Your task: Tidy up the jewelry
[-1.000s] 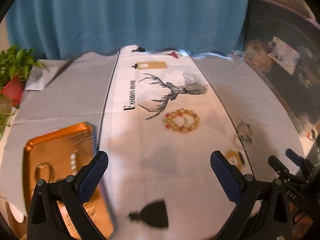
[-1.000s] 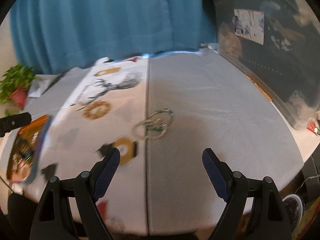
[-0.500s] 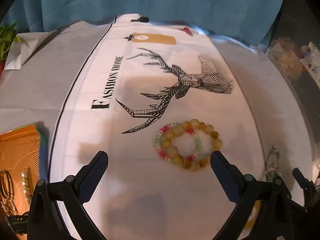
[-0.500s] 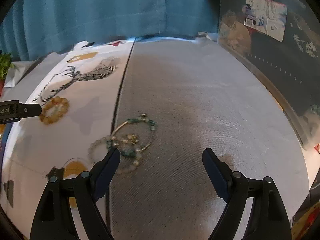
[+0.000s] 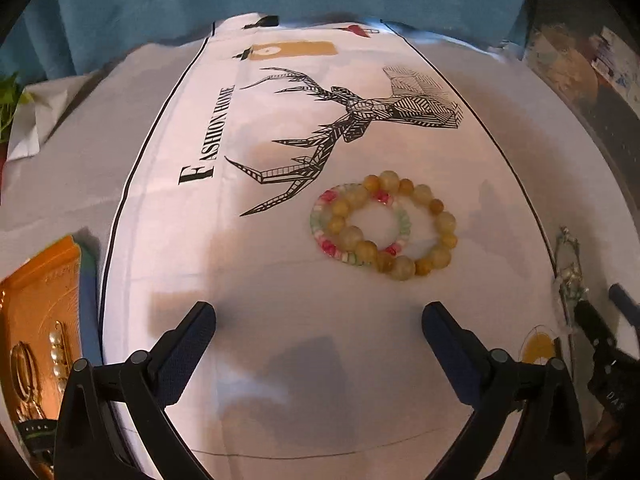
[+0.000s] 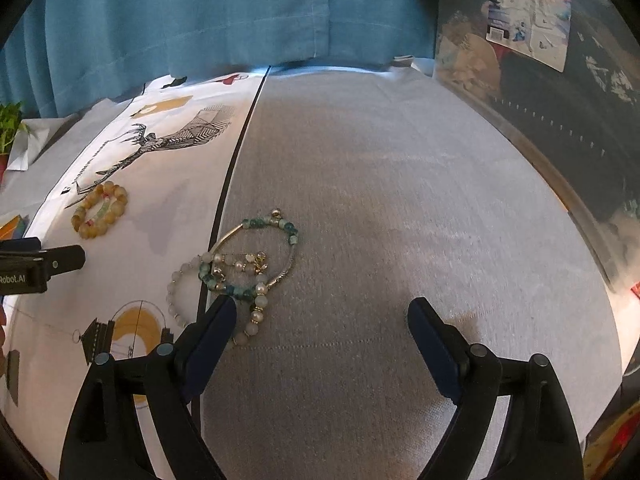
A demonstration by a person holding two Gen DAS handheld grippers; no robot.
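A yellow bead bracelet [image 5: 416,228] overlaps a thinner pink-and-green bracelet [image 5: 325,216] on the white deer-print cloth, just ahead of my open, empty left gripper [image 5: 318,332]. They also show in the right wrist view [image 6: 100,210]. A tangle of blue, white and silver bracelets [image 6: 240,276] lies by the cloth's black border, its near end at the left fingertip [image 6: 220,316] of my open, empty right gripper [image 6: 320,320]. An orange tray [image 5: 36,320] at the left edge holds several jewelry pieces.
A blue curtain [image 6: 200,12] hangs behind the table. A plant [image 5: 8,100] stands at the far left. A dark clear bin [image 6: 560,100] borders the grey cloth [image 6: 400,200] on the right. The left gripper's body [image 6: 28,268] shows at the left of the right view.
Both grippers have moved forward and lower toward the table. The beaded bracelets now sit close before the left gripper, the tangled bracelets at the right gripper's left finger. The tray slid out leftward.
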